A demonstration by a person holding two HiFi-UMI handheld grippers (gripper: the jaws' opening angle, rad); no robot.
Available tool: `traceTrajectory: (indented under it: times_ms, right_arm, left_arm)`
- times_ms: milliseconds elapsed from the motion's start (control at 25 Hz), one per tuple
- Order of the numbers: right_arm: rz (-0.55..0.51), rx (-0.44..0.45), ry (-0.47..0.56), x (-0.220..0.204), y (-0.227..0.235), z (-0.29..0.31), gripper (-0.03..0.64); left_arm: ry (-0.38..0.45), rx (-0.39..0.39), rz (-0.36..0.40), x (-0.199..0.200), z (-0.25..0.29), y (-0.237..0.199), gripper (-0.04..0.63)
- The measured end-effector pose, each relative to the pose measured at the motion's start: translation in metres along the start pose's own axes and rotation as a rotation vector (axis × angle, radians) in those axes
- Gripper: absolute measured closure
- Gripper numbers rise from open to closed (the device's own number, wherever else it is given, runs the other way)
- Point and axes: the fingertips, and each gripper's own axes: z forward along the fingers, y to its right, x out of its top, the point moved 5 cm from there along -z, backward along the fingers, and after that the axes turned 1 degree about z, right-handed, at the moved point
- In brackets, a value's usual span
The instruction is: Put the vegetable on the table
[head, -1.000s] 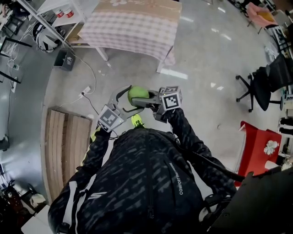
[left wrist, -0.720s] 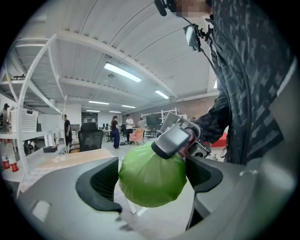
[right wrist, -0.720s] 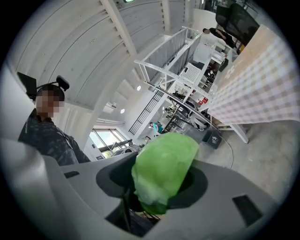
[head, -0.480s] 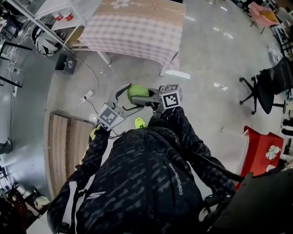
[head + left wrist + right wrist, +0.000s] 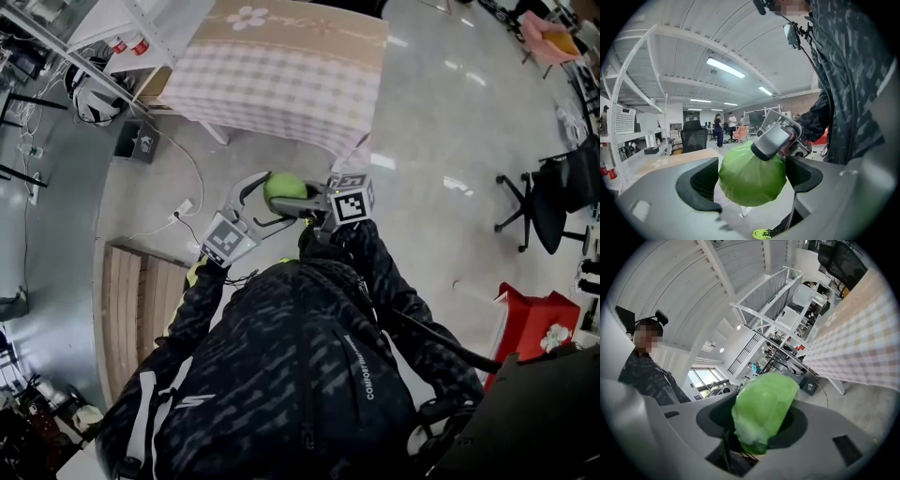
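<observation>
Transport is the step in hand: the round, pale-green leafy vegetable hangs in the air in front of my chest, well short of the surface draped in a pink-and-beige checked cloth, with bare glossy grey floor between us. My right claw pinches the vegetable, its pads sunk into the soft leaves; my left claw brackets it from the other side, and its pads seem to press on it too. To do this well I judge I should keep both claws level and moving as one, so neither twists the ball out of the other; walk up square to the near edge of the surface; lower until the vegetable rests on the cloth; only then spread the claws, one after the other, since a round thing may roll.
</observation>
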Motion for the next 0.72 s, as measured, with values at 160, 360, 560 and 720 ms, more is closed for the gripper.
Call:
traceTrajectory:
  times_ms: [160,360,560,720]
  right_arm:
    - [0.028,-0.009,-0.013,0.038,0.021,-0.005,0.446]
    - [0.039,-0.006,-0.026,0.071,0.059,-0.006,0.446]
    - [0.063,-0.013,-0.035,0.096,0.090,-0.011,0.446]
    - [0.074,-0.006,-0.043,0.112,0.107,-0.016,0.446]
  left_arm:
    - [0.003,0.007,-0.004,0.007,0.023,-0.037,0.169]
    - [-0.001,0.012,-0.025,0.001,0.048,-0.080,0.169]
    - [-0.014,0.015,-0.039,-0.003,0.072,-0.112,0.169]
    - [-0.025,0.018,-0.051,-0.004,0.088,-0.130,0.169]
